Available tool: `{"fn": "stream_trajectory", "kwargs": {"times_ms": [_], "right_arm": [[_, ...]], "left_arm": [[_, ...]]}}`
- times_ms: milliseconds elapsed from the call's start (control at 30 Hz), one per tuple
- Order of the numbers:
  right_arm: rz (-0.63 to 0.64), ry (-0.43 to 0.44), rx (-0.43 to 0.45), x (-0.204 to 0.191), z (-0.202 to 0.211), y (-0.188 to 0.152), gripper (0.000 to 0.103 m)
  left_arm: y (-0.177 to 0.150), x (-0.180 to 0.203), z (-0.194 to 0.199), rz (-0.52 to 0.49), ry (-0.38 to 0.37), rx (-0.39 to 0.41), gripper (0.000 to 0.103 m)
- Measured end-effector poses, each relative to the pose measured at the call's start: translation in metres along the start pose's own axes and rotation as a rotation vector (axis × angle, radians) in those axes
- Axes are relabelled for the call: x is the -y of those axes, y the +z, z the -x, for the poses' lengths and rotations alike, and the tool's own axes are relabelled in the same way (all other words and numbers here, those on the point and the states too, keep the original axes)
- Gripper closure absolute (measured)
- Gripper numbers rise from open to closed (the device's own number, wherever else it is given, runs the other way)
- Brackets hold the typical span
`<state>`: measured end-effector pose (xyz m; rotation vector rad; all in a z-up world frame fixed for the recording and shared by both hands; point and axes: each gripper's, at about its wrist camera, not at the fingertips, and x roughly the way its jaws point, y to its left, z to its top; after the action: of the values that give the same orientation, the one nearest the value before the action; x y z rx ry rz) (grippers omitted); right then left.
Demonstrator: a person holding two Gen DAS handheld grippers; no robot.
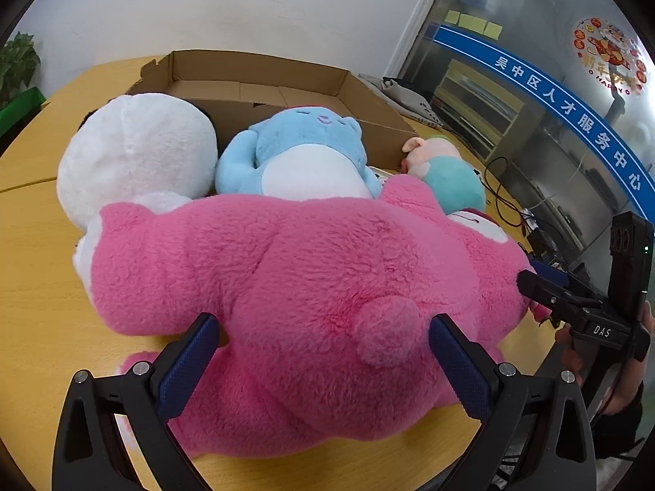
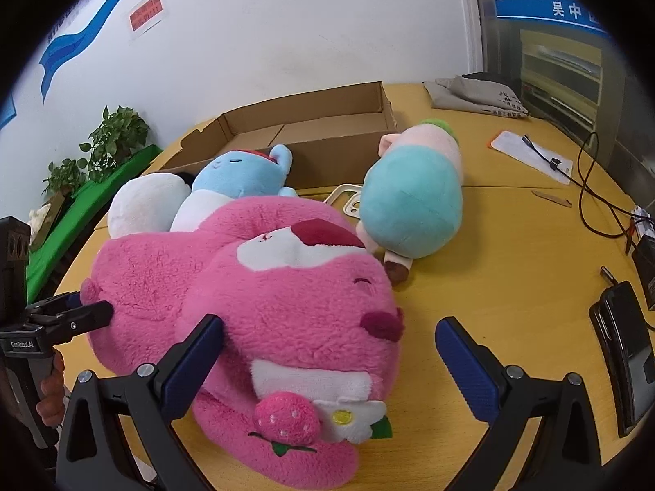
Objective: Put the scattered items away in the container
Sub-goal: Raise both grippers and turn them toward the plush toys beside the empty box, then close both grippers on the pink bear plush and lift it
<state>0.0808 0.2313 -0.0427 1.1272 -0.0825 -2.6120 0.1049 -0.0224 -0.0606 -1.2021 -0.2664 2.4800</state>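
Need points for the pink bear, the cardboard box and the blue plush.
pink bear (image 1: 286, 270), left wrist view, on its back.
cardboard box (image 2: 323, 102), right wrist view, on the far inner wall.
blue plush (image 1: 311, 172), left wrist view, on its white belly.

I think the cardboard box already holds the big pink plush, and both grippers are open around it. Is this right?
Not quite. The pink plush lies on the yellow table, in front of the cardboard box, not inside it; the right wrist view shows this. The left gripper and right gripper are indeed open around it.

A yellow wooden tabletop is backed by a white wall; potted plants are seen beside it.
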Motion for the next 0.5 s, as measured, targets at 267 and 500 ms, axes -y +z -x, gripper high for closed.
{"fn": "stream_trajectory", "kwargs": {"times_ms": [267,500], "right_arm": [[0.012,0.007,-0.003,-0.006,-0.004,0.0,0.0],[-0.046,0.135,-0.054,0.013,-0.034,-0.004,0.001]], "left_arm": [[0.001,-0.003,-0.002,0.003,-0.047,-0.008,0.0],[-0.002,-0.006,-0.007,-0.011,-0.095,0.002,0.02]]}}
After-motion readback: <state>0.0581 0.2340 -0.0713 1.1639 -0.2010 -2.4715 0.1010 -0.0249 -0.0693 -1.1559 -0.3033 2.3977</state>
